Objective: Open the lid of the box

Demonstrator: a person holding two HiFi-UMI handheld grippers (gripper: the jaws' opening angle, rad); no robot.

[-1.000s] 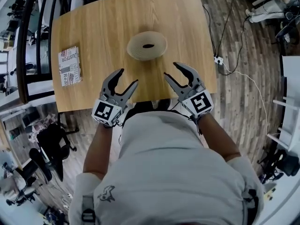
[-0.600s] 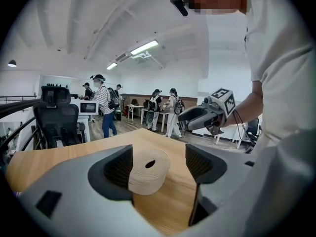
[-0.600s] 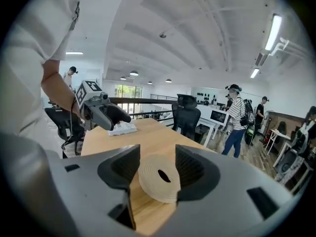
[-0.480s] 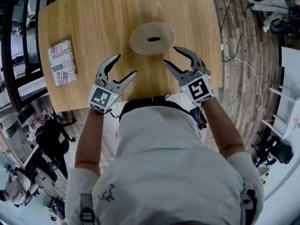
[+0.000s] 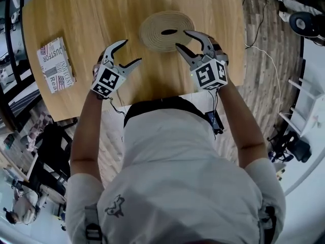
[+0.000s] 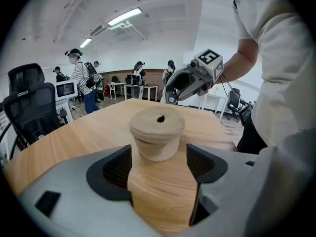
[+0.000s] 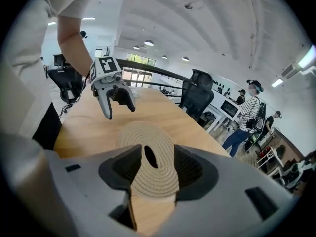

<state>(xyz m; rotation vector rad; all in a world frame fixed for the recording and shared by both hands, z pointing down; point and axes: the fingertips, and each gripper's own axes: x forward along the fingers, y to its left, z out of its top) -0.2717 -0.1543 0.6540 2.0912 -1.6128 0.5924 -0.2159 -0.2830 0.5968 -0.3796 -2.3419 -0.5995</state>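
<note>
We log: left claw (image 5: 131, 51) wide apart, just opened further, empty, just left of the woven box (image 5: 158, 35) | right claw (image 5: 183, 39) apart, just narrowed slightly, box's right rim between its jaws, pads not pressing | lid (image 6: 157, 123) on | printed packet (image 5: 55, 65) well left of box on surface (image 5: 101, 14).
</note>
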